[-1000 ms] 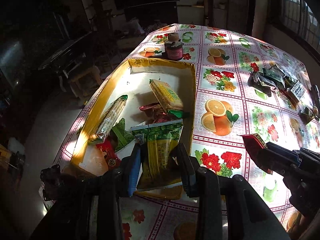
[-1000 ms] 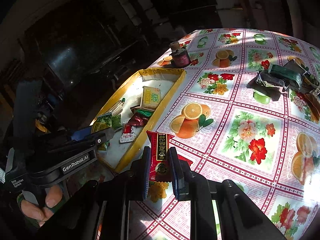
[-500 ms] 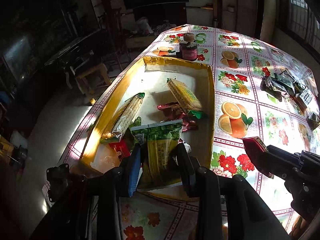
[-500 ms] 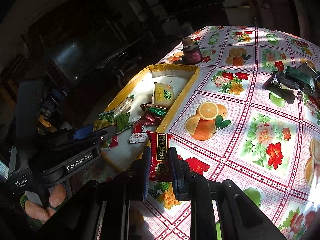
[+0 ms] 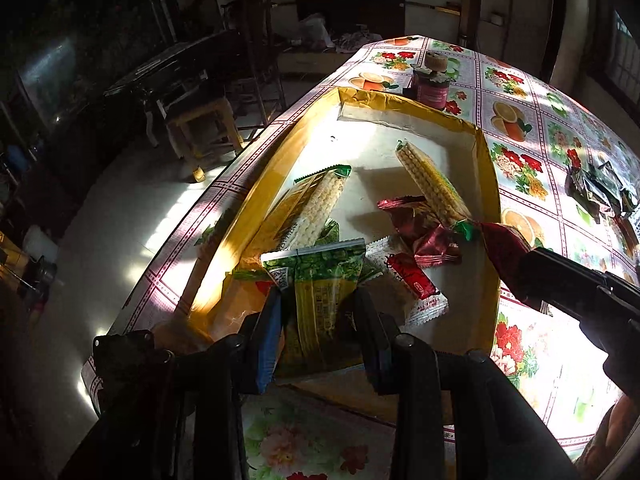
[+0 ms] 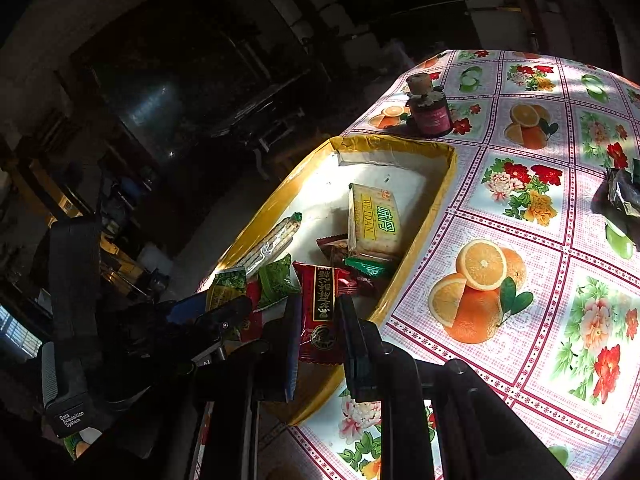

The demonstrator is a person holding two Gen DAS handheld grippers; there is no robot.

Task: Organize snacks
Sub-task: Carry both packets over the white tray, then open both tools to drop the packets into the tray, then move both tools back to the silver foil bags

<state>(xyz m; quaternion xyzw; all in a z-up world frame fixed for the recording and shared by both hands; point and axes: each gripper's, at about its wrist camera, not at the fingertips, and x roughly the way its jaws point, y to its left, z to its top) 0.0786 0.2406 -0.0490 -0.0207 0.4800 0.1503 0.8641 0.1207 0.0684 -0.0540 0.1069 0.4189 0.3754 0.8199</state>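
Observation:
A shallow yellow cardboard box (image 5: 489, 184) lies on the flowered tablecloth and holds several snack packets: two wafer packs (image 5: 434, 184), red packets (image 5: 416, 220) and a white-red sachet (image 5: 416, 292). My left gripper (image 5: 320, 312) is shut on a green and yellow snack packet (image 5: 320, 284), held over the box's near end. My right gripper (image 6: 318, 328) is shut on a dark red packet (image 6: 322, 304), held over the box's near right rim (image 6: 436, 208). The right gripper also shows at the right of the left wrist view (image 5: 560, 284).
A dark red jar with a cork lid (image 5: 432, 84) stands just beyond the box. A pile of dark foil packets (image 5: 596, 188) lies on the table (image 6: 520, 280) to the far right. The table's left edge drops to the floor, with a wooden stool (image 5: 200, 120) nearby.
Both grippers moved left toward the box with their packets. The left one now hangs over the box's near end, the right one has come from over the tablecloth to the box rim.

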